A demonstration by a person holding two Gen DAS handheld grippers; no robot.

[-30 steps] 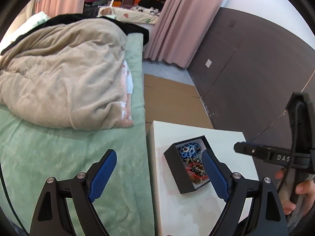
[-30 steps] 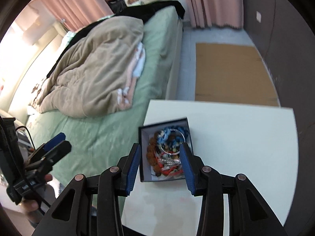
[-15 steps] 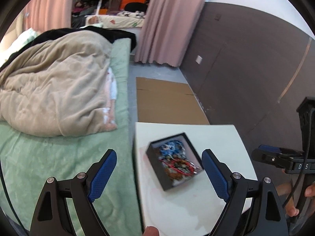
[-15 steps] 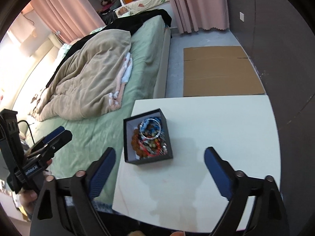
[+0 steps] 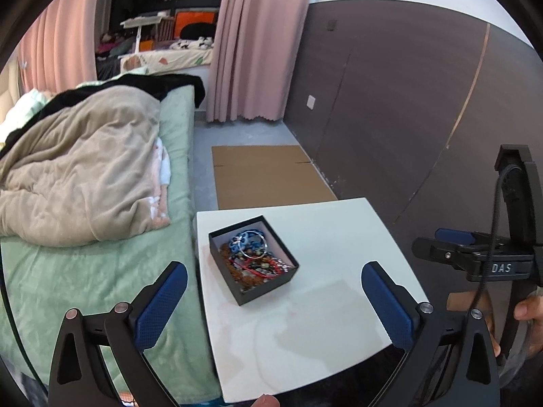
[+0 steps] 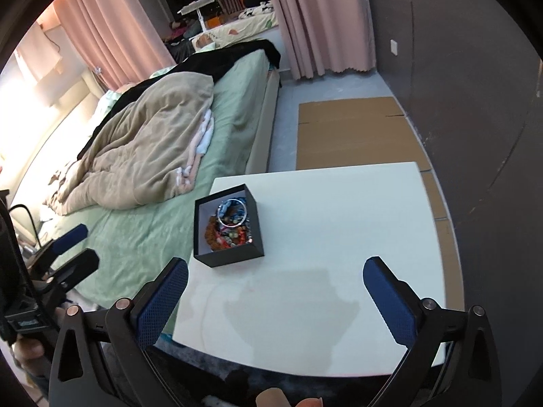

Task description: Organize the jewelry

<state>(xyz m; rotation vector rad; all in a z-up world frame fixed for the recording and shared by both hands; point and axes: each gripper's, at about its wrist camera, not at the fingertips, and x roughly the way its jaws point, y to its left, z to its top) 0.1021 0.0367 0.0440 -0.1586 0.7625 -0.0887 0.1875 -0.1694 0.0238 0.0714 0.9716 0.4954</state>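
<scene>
Right wrist view now takes in the whole white table (image 6: 339, 237), where a second ago it sat low over the black box (image 6: 228, 227); both cameras have pulled back and up. The right gripper (image 6: 275, 300), half closed then, is spread wide and empty, as is the left gripper (image 5: 273, 302). I judge the sorting finished: every piece of jewelry (image 5: 253, 257) lies in the box near the table's bed-side edge. Beside it, green bed (image 5: 85, 271), beige blanket (image 5: 78, 176), pink curtains (image 5: 251, 51).
</scene>
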